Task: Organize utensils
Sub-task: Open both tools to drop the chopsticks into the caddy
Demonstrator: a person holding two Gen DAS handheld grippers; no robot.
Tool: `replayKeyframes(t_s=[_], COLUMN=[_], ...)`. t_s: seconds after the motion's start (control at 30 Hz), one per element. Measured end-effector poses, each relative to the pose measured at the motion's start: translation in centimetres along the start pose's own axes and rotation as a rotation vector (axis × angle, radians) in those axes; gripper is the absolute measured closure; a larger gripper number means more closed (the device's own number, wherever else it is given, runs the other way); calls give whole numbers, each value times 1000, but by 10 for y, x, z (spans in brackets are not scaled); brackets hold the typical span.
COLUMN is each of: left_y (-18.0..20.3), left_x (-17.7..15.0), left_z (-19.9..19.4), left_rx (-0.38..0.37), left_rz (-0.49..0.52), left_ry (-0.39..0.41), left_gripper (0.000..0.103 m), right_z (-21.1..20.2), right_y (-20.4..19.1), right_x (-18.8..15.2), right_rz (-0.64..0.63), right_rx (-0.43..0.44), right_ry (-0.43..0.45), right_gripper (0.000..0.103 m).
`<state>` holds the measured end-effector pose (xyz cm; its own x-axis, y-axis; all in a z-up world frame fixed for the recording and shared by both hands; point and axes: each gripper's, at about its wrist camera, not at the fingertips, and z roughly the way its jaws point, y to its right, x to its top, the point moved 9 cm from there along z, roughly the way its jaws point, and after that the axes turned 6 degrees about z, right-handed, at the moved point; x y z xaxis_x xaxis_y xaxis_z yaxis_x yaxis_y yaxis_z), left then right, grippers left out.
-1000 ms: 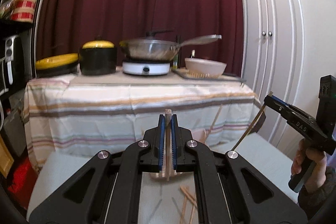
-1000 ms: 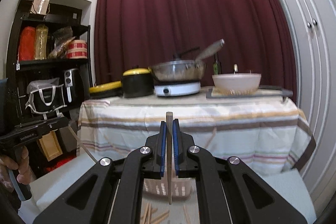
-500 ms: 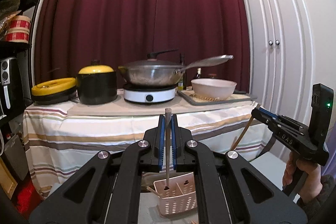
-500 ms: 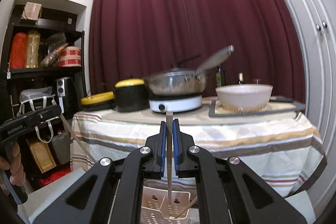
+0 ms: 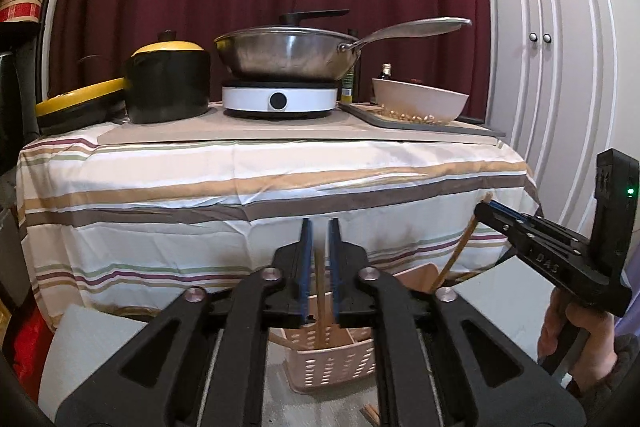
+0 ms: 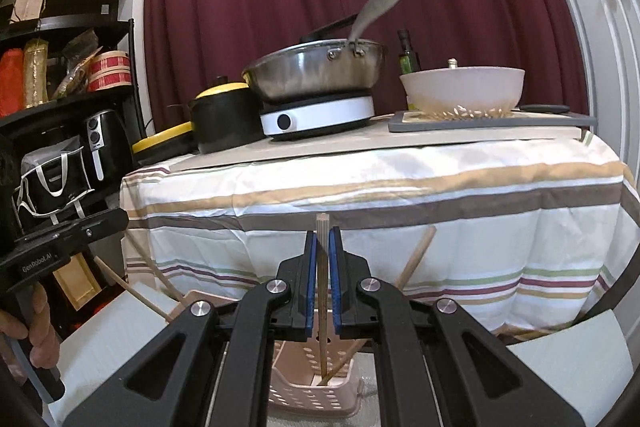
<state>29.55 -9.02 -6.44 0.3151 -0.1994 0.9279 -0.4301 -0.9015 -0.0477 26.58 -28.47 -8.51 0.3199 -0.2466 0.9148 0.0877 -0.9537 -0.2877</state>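
Note:
A pink perforated utensil basket (image 5: 332, 361) stands on the grey table just beyond both grippers. My left gripper (image 5: 319, 227) is over it and its jaws are opening. A wooden chopstick (image 5: 320, 287) stands between the blue pads, clear of both, with its lower end in the basket. My right gripper (image 6: 322, 239) is shut on another upright chopstick (image 6: 322, 267), whose lower end reaches into the basket (image 6: 312, 387). Other chopsticks (image 6: 416, 259) lean out of the basket. Each gripper shows in the other's view: the right gripper (image 5: 486, 207) and the left gripper (image 6: 120, 217).
Behind the basket a striped cloth (image 5: 260, 187) hangs from a table that carries a wok on a hotplate (image 5: 280, 99), a black pot (image 5: 168, 87) and a white bowl (image 5: 420, 101). Loose chopsticks (image 5: 370, 415) lie near me. A shelf (image 6: 60, 99) stands left, cupboard doors (image 5: 560, 67) right.
Both grippers came forward and down over the basket, which now sits right under them. The left jaws have parted and their chopstick has slid lower into the basket.

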Motion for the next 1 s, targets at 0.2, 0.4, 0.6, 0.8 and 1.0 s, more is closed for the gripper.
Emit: replayKeyframes(t_s=[0.2,0.4,0.6,0.8,1.0], left_y=[-4,2,10,19,26], left_x=[0,1,-16,-57,-105], left_z=[-7,-28,-59,-87,-110], left_rx=[9,5,16,38,65], left_rz=[-24,-13,-2,10,15], left_ry=[20,35,44,11,-29], left_gripper=[44,35,33,33,33], right_z=[-11,-40,-73,-104,-129], right_y=[0,-8,-13,-15,-20], right_x=[7,14,1,-38,-85], right_rz=[-19,-36,-44,-35,-36], right_rx=[-24,-23,-29,-49,-60], right_ry=[40,80,79,48,20], right_gripper=[59,52,52,52,52])
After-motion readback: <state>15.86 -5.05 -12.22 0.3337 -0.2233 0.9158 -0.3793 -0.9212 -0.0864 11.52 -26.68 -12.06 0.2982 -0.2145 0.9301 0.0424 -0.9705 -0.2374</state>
